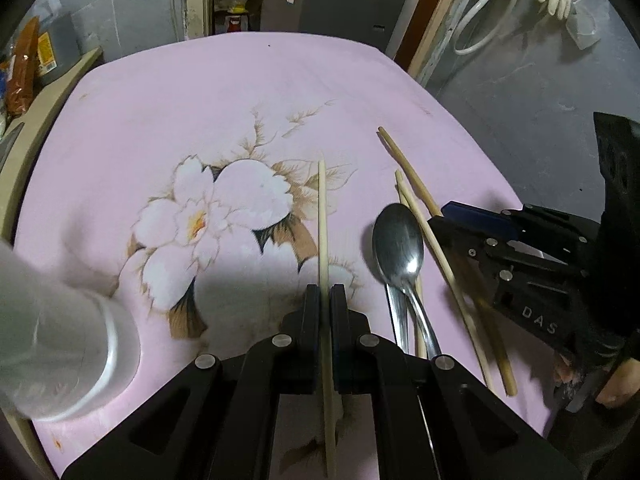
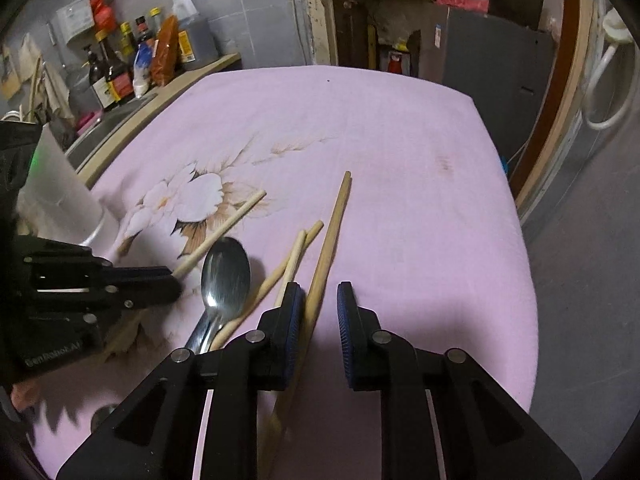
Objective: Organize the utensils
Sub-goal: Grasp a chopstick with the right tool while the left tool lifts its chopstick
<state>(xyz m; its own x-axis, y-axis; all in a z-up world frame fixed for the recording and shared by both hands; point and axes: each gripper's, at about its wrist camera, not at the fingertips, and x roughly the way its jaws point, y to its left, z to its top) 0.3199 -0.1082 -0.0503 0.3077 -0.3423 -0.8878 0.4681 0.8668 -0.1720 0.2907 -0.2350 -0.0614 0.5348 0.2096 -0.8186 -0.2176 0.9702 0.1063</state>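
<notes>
My left gripper [image 1: 325, 294] is shut on a pale chopstick [image 1: 322, 216] that points away over the pink flowered cloth [image 1: 240, 92]. It shows in the right wrist view [image 2: 172, 276] with that chopstick [image 2: 228, 228]. My right gripper [image 2: 320, 300] is open over the cloth, and a long tan chopstick [image 2: 332, 236] runs between its jaws close to the left finger. A metal spoon [image 1: 398, 244] [image 2: 226, 272] lies bowl up beside two more chopsticks [image 1: 424, 224] [image 2: 288, 260]. A white cup [image 1: 60, 344] [image 2: 60, 196] stands at the left.
Bottles and packets [image 2: 132, 60] stand on a counter at the far left beside the table. A wooden frame and a grey wall [image 1: 520, 100] lie to the right. The right gripper's body [image 1: 540, 264] sits over the table's right edge.
</notes>
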